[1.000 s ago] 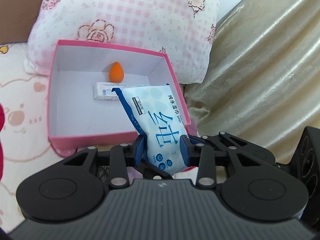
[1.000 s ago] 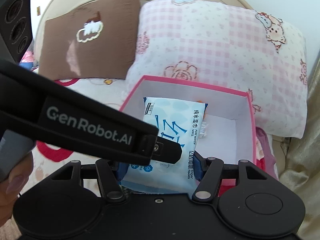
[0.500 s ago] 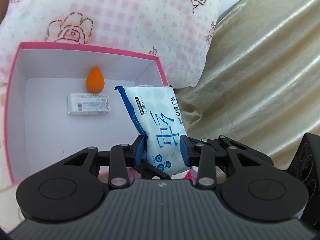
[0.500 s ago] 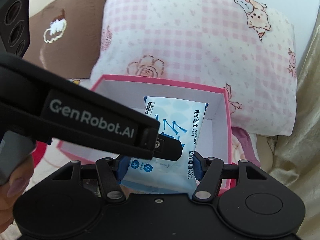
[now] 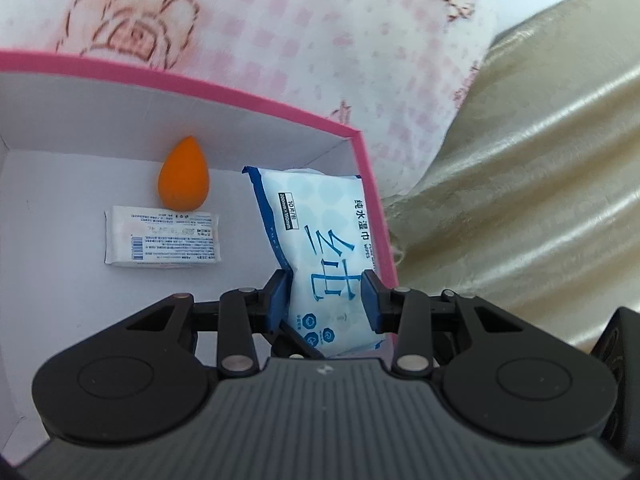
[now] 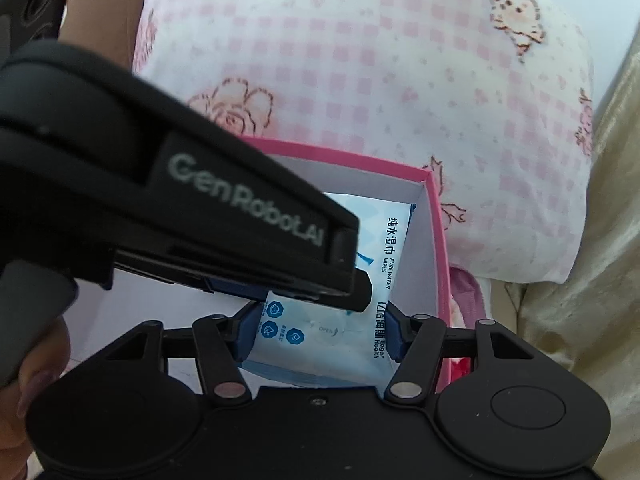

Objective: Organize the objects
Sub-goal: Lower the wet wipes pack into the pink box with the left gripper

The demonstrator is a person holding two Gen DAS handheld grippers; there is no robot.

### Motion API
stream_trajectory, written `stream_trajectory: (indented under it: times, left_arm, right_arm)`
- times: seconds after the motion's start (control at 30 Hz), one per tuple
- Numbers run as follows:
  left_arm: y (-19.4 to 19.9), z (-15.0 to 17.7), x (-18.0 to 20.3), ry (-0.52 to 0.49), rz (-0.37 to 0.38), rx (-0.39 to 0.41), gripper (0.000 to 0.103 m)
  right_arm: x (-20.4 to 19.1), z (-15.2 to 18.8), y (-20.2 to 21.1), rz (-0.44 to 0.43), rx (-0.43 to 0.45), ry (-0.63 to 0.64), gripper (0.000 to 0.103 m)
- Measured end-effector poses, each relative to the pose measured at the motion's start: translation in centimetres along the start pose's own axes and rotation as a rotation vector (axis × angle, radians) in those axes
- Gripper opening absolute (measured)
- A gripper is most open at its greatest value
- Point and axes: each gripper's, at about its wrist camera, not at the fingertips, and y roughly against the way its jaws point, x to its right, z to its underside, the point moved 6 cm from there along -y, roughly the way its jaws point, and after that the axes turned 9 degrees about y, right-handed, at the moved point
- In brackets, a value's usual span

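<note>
Hovering over the pink box (image 5: 362, 168), both hand-held grippers, left (image 5: 326, 300) and right (image 6: 318, 332), clamp the wipes pack (image 5: 320, 236), its long axis pointing forward into the right corner.

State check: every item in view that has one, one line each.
Pink box: open, no lid on it.
Wet wipes pack: gripped by both, over the box's right side.
Orange sponge: lying in the box.
White packet: flat on the box floor.
Left hand-held gripper: shut on pack.
Right hand-held gripper: shut on pack.
</note>
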Motion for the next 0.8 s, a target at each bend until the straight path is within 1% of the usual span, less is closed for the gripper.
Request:
stream_trajectory:
  times: [0.07,0.13,0.27,0.4,0.53,0.63,0.8]
  left_arm:
    - [-0.7,-0.4,-0.7,0.042,0.019,-0.017,0.037]
    - [-1.4,-0.8,-1.1,0.062,0.028,-0.03,0.037]
    - [-2.6,-1.1,-1.7,0.084,0.017,-0.042,0.037]
    - [-3.4,-1.4,-2.7,0.107,0.013,-0.059,0.034]
    - [-4.0,-1.9,-2.8,0.107,0.007,-0.07,0.032]
    - [-4.4,-2.4,-3.0,0.114,-0.005,-0.07,0.029]
    - [-4.5,-3.0,-3.2,0.128,-0.015,-0.069,0.028]
  right_arm:
    - [0.0,0.0,-0.7,0.006,-0.016,0.012,0.064]
    - [0.1,0.0,-1.4,0.018,-0.032,0.029,0.064]
    - [-0.1,0.0,-2.7,0.043,-0.066,0.081,0.063]
    - [-0.3,0.1,-3.8,0.03,-0.096,0.131,0.062]
    - [-0.2,0.3,-4.4,0.051,-0.097,0.123,0.062]
    - [-0.1,0.3,-4.9,0.058,-0.097,0.102,0.062]
    - [-0.2,0.0,-5.3,0.067,-0.091,0.127,0.063]
